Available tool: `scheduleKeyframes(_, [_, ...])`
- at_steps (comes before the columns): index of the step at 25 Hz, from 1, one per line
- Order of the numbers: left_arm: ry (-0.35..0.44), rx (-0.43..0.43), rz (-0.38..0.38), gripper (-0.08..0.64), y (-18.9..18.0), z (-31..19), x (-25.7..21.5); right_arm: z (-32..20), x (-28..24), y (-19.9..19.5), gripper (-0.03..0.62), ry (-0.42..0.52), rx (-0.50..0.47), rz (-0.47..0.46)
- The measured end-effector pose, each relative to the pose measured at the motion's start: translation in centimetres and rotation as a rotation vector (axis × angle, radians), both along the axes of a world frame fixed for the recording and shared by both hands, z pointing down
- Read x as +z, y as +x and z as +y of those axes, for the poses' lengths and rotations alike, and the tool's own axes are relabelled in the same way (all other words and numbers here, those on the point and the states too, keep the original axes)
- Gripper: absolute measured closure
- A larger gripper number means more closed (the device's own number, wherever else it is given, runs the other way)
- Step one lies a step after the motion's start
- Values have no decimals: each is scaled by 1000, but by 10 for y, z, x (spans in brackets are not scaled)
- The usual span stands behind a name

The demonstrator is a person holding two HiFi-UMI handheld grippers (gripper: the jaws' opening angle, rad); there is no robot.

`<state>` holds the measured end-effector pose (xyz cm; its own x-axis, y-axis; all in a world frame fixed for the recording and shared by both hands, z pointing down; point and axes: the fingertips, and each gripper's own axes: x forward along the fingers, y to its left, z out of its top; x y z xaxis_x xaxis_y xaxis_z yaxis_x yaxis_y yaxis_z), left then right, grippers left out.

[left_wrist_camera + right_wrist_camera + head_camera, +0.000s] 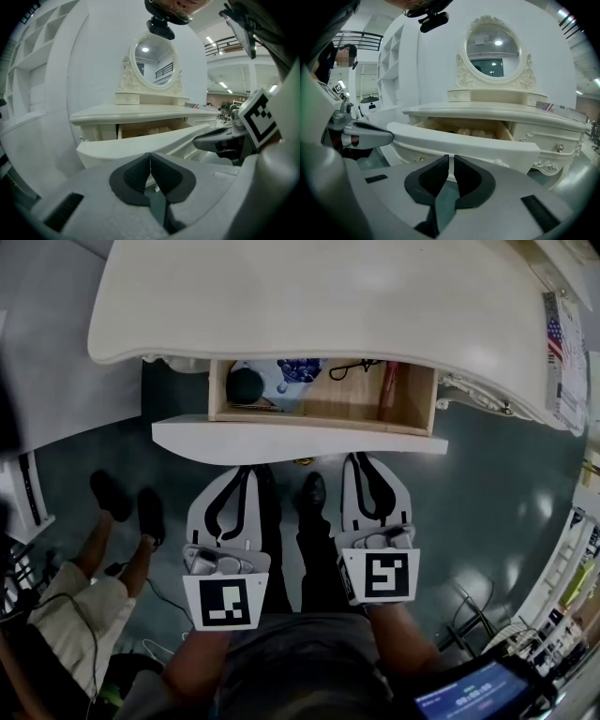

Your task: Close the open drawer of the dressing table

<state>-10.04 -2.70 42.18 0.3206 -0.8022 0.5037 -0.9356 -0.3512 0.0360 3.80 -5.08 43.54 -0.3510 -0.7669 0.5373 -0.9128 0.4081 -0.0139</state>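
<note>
Cream-painted wood is filling the upper head view: the curved-top white dressing table (pixel 309 306) is standing ahead, and its shallow white-fronted drawer with a bare wooden inside (pixel 291 439) is hanging well out from under the top. Small clutter is lying inside it, including a dark round object (pixel 246 385) and a thin black cord (pixel 354 365). The grey left gripper (pixel 246 474) and the grey right gripper (pixel 367 465) are pointing at the drawer front from just below it, side by side. Whether either tip is touching the panel is not clear. A bystander's legs (pixel 122 521) are showing well off to the left.

In the left gripper view, the dark pads are pressing together at their tips and gripping nothing. The drawer front is running across just beyond them, under an oval mirror in a carved white frame (pixel 152 63).

In the right gripper view, the jaws are sitting all but together, a mere sliver between them, and are also carrying nothing. The open drawer is lying directly ahead.

Judging the risk, the tips are riding low against the front, so a push could be slipping under its lower edge. Uneven pressure from the two sides could be skewing the drawer and jamming it, and any clutter standing proud could be catching under the tabletop.
</note>
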Motion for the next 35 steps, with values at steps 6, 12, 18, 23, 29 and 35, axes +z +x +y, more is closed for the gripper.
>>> scheduleKeyframes(6, [-12,7,-4,543,0,-1,2,-3,0,-2,575,2,-8,-1])
scheduleKeyframes(12, [0,7,-2,543,0,-8,0,-8,-1,-2,575,10,3,-9])
scheduleKeyframes(18, [-6,3,3,543,-4,-15,0,-14,-1,-6,575,5,7,-11])
scheduleKeyframes(23, [-2,10,1,543,-6,-23,0,-22,-2,-7,575,11,6,-5])
scheduleKeyframes(29, [9,8,5,543,-4,-33,-1,-30,-3,-7,575,16,7,-5])
scheduleKeyframes(35, [6,22,-4,543,-3,-38,1,-37,-3,-5,575,20,23,-8])
